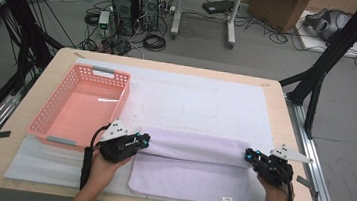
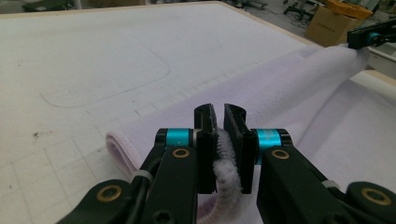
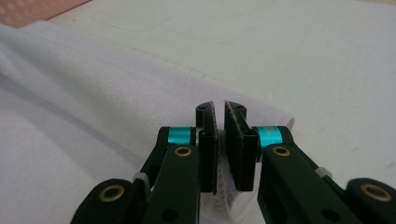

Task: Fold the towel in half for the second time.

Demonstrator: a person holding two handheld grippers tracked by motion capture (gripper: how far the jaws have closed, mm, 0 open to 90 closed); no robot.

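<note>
Lilac towel [image 1: 194, 170] half-folded, both grippers — left [image 1: 146, 141], right [image 1: 248, 155] — pinching its corners

Both the left gripper [image 2: 219, 140] and the right gripper [image 3: 220, 144] are built in black; behind the fingers, cyan rings and brass-coloured screws are seen, and a grey triangular plate is mounted above.

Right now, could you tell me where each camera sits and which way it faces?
High view: above the person's side, looking forward and down on the table, pink basket and lilac towel; both forearms show.
Left gripper view: rides the left gripper, looking along the towel's fold; jaws pinch its edge.
Right gripper view: rides the right gripper, jaws pinching the towel's other end.
Shared: left gripper view also shows the right gripper.
</note>
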